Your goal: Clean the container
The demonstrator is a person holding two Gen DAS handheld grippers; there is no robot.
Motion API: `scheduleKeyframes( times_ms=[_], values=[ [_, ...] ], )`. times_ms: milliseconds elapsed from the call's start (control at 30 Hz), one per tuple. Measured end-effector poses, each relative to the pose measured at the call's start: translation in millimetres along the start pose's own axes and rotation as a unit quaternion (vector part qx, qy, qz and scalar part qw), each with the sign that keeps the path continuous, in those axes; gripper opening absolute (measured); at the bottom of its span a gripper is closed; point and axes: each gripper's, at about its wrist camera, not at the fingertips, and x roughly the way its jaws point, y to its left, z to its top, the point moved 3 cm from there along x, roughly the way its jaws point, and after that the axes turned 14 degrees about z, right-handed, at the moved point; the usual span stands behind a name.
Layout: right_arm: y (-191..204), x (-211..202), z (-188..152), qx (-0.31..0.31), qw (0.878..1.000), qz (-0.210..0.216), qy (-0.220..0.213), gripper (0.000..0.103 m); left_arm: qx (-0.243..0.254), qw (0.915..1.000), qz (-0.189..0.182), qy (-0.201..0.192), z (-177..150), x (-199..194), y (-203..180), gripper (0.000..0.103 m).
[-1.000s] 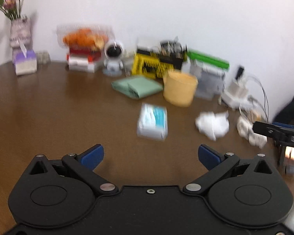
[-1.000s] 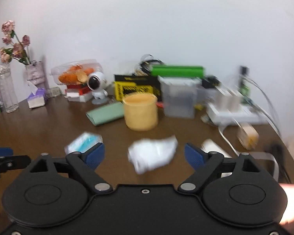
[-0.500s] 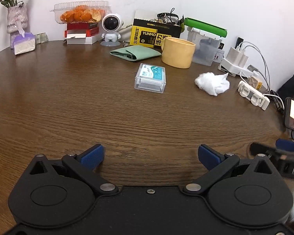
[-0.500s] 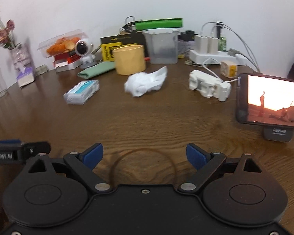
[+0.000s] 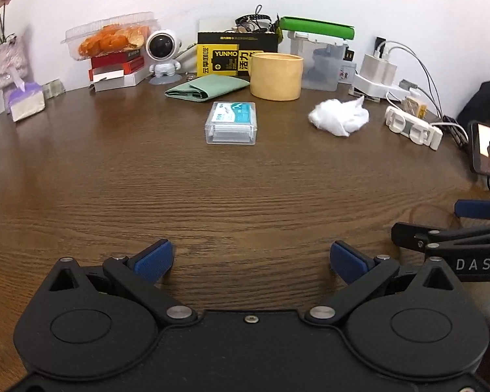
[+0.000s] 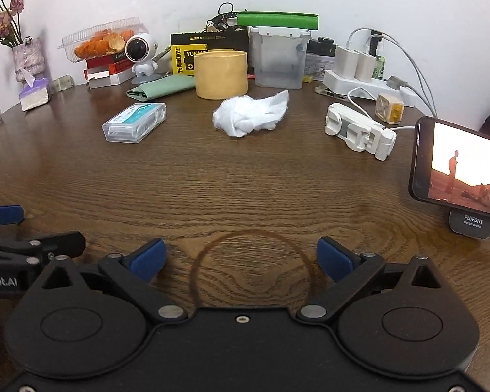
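Both views steadied — yellow container (image 5: 276,76) far ahead, tongs (image 5: 250,261) gaping

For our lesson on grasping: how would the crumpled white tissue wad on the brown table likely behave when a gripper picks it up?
The crumpled white tissue wad looks soft and loosely bunched, so it would probably squash between fingers. It seems very light. Its loose corner may flop or unfold when lifted.

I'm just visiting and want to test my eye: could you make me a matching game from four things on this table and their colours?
Things:
1. round container
2. crumpled tissue
3. folded cloth
4. toy astronaut

Colours:
A. pale green
B. white with a dark visor
C. yellow
D. plain white

Pairs: 1-C, 2-D, 3-A, 4-B
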Motion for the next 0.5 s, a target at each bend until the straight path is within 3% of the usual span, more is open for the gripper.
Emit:
scheduleKeyframes(
  times_ms=[500],
  values=[
    [-5.9,-0.7,0.0,0.021,0.999,-0.026,-0.004,0.103,-0.022,0.9986,0.046,0.01,3.0,2.5,-9.2,0.103]
  ],
)
